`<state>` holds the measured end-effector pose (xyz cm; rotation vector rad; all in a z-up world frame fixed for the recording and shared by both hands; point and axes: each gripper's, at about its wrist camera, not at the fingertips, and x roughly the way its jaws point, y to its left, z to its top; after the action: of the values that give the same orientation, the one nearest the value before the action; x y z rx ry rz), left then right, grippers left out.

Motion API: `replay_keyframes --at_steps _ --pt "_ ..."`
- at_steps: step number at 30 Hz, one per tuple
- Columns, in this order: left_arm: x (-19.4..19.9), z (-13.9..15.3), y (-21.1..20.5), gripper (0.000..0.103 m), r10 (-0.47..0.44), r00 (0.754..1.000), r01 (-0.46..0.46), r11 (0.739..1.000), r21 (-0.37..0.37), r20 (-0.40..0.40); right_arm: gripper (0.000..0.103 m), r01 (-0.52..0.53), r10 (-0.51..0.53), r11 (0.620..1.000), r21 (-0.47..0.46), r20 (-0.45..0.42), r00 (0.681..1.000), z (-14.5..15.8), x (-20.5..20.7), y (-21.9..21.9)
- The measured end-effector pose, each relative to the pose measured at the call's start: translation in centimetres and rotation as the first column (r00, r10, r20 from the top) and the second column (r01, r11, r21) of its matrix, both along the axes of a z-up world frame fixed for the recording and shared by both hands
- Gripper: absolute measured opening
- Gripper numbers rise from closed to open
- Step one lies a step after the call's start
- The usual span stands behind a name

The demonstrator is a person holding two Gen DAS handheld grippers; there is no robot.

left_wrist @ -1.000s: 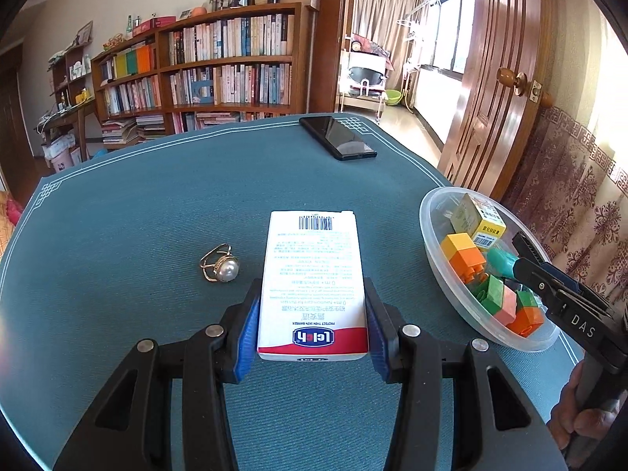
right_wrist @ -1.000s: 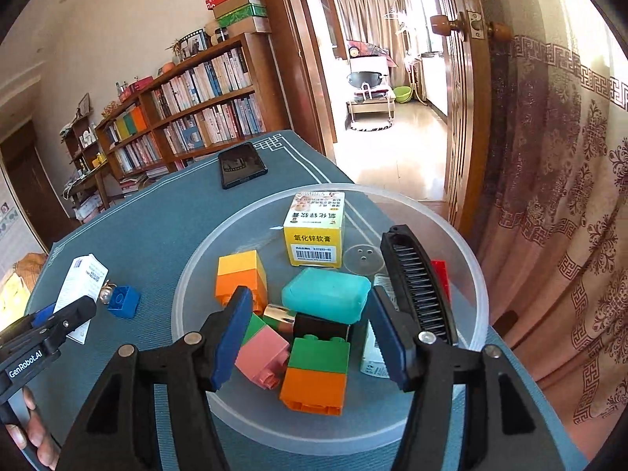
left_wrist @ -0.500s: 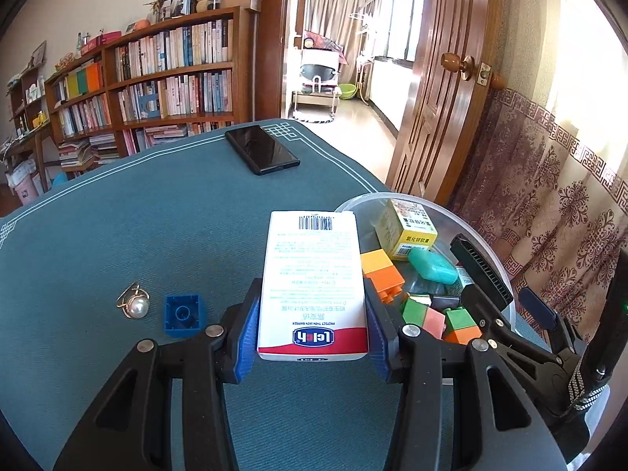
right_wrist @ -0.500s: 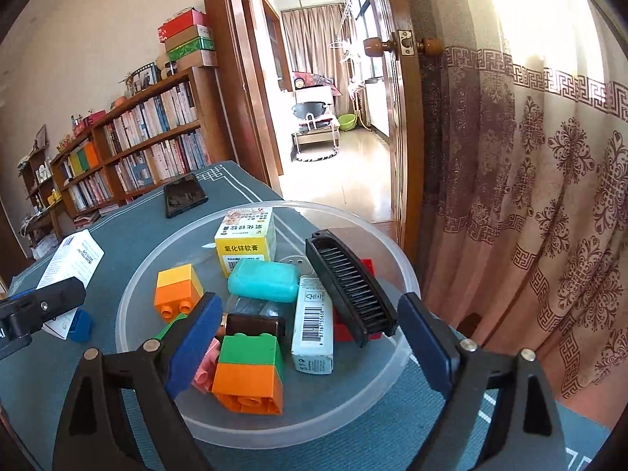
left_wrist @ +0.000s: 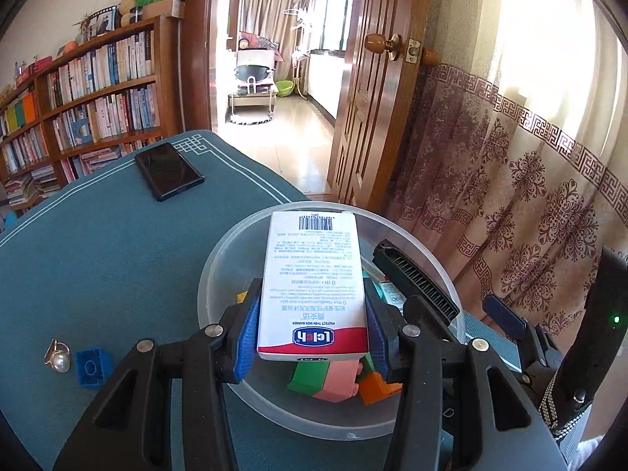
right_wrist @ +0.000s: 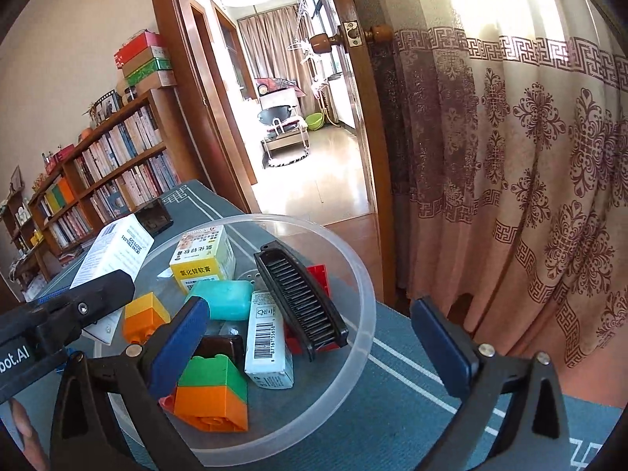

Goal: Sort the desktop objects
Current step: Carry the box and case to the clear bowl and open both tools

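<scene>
My left gripper [left_wrist: 312, 290] holds a white box [left_wrist: 314, 274] with a red band above the clear plastic bowl [left_wrist: 204, 294]. Its jaws are opening, and the box still sits between the blue pads. The same box [right_wrist: 114, 247] shows at the left of the right wrist view, over the bowl's far rim [right_wrist: 365, 294]. My right gripper [right_wrist: 310, 306] stands wide open at the bowl's near side with nothing in its grip. In the bowl lie a black comb [right_wrist: 302, 298], a yellow box [right_wrist: 204, 251], a teal soap [right_wrist: 223, 300] and several coloured bricks [right_wrist: 212, 388].
On the teal tablecloth left of the bowl lie a blue brick [left_wrist: 92, 367] and a pearl ring [left_wrist: 59, 357]. A black phone [left_wrist: 168, 170] rests near the far table edge. A curtain [right_wrist: 530, 196] and an open wooden door [left_wrist: 373, 98] stand close behind the table.
My left gripper carried the white box rightward from above the tablecloth to above the bowl. My right gripper opened wide, let go of the black comb into the bowl and drew back a little.
</scene>
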<state>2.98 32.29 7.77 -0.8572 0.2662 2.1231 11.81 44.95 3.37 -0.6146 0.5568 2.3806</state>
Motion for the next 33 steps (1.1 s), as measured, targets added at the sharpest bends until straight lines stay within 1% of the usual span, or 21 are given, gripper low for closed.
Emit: replay_keyframes --at_steps 1,2,3,5,7,12,15,16,20,23,25,27,28,30,33 --pt "0.0 0.0 0.0 0.061 0.006 1.000 -0.006 1.000 0.005 0.001 0.103 -0.001 0.001 1.000 0.001 0.002 1.000 0.0 0.0 0.0" --pt "0.1 0.1 -0.2 0.073 0.015 1.000 -0.015 1.000 0.018 -0.004 0.103 -0.002 0.002 1.000 0.003 0.002 1.000 0.0 0.0 -0.1" --pt "0.1 0.3 -0.5 0.079 0.025 1.000 -0.025 0.999 0.037 -0.014 0.103 -0.002 0.002 1.000 0.006 0.002 1.000 0.0 0.0 -0.1" --pt "0.2 0.9 -1.1 0.079 0.036 0.999 -0.034 0.997 0.068 -0.027 0.103 -0.002 0.002 1.000 0.013 -0.001 1.000 0.2 0.0 -0.2" --pt "0.2 1.3 -1.7 0.079 0.046 0.998 -0.043 0.996 0.078 -0.034 0.103 -0.002 0.002 1.000 0.018 -0.002 1.000 0.2 0.0 -0.3" --pt "0.2 2.0 -3.3 0.079 0.128 0.987 -0.123 0.991 0.056 -0.097 0.103 -0.001 0.002 0.999 0.037 -0.010 1.000 0.4 0.2 -0.7" --pt "-0.4 2.0 -4.7 0.083 0.184 0.978 -0.180 0.982 0.056 -0.093 0.103 -0.006 0.009 0.997 0.081 -0.027 1.000 0.9 0.4 -1.4" --pt "-0.6 1.9 -5.4 0.085 0.202 0.976 -0.197 0.978 0.068 -0.083 0.103 -0.010 0.014 0.995 0.101 -0.033 0.999 1.1 0.4 -1.8" --pt "-1.8 1.7 -7.8 0.086 0.269 0.963 -0.264 0.958 0.107 -0.028 0.103 -0.018 0.035 0.976 0.215 -0.072 0.997 2.1 0.9 -3.8" --pt "-2.5 1.6 -9.7 0.086 0.319 0.948 -0.315 0.942 0.116 -0.012 0.103 -0.001 0.055 0.943 0.334 -0.152 0.987 3.0 2.0 -6.0" --pt "-3.0 1.6 -11.1 0.086 0.347 0.938 -0.344 0.930 0.133 0.002 0.103 -0.016 0.102 0.918 0.396 -0.199 0.975 3.5 2.5 -7.3" --pt "-3.5 1.4 -12.5 0.086 0.379 0.925 -0.379 0.915 0.138 0.023 0.103 -0.060 0.161 0.899 0.434 -0.200 0.967 3.7 2.4 -8.4" --pt "-3.8 1.2 -13.1 0.086 0.401 0.916 -0.401 0.907 0.128 0.028 0.103 -0.085 0.186 0.893 0.442 -0.191 0.964 3.7 2.2 -8.6" --pt "-4.4 0.9 -14.3 0.086 0.469 0.883 -0.468 0.879 0.091 0.015 0.103 -0.121 0.218 0.888 0.444 -0.174 0.960 3.7 1.7 -8.8" --pt "-5.2 0.7 -16.3 0.086 0.559 0.828 -0.557 0.829 0.046 -0.050 0.103 -0.132 0.224 0.896 0.425 -0.176 0.959 3.6 1.7 -8.4"
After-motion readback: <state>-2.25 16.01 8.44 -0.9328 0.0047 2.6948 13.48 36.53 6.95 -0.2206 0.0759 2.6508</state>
